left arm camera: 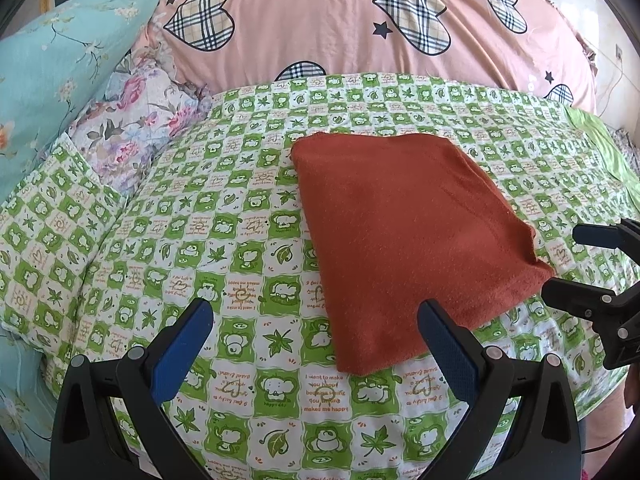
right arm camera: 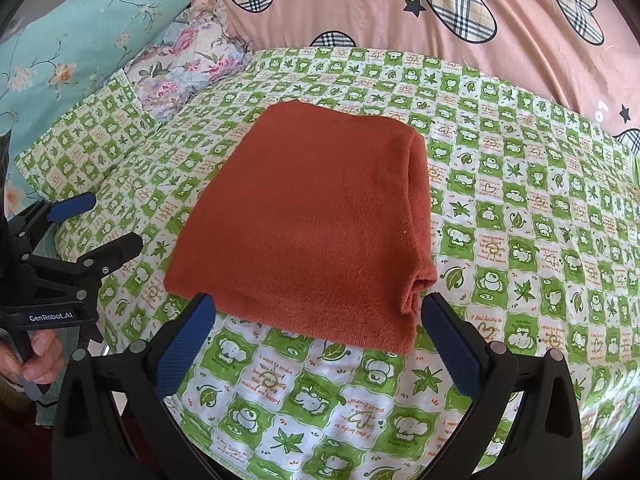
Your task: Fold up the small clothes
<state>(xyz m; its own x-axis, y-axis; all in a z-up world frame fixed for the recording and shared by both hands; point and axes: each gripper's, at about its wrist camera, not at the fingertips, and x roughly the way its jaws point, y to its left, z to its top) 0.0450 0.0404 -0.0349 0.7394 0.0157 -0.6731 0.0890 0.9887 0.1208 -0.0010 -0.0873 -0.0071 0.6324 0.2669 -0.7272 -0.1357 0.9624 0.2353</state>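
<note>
On the green-and-white checked bedsheet [left arm camera: 248, 240] lies a rust-orange cloth [left arm camera: 404, 236], folded into a flat, roughly square packet with its layered edges showing along the right side in the right wrist view [right arm camera: 312, 220]. It rests near the middle of the sheet, lying flat and touched by neither tool. The left gripper [left arm camera: 316, 344] hovers just short of the cloth's near edge with its jaws spread wide and nothing between them; its right blue-padded finger [left arm camera: 448, 356] sits close to the cloth's near corner. The right gripper [right arm camera: 316, 340] is likewise wide apart and empty, poised at the packet's near edge, with the folded right corner just beside its right finger. From the right wrist view the left gripper appears at the left border [right arm camera: 92, 236], also parted, held by a hand [right arm camera: 36, 356] wrapped around its handle. Behind the sheet bulges a pink quilt [left arm camera: 328, 36] printed with plaid hearts and stars, and to the left sit a teal floral pillow [left arm camera: 52, 80] and a smaller pale floral cushion [left arm camera: 136, 128], touching the sheet's far left corner
</note>
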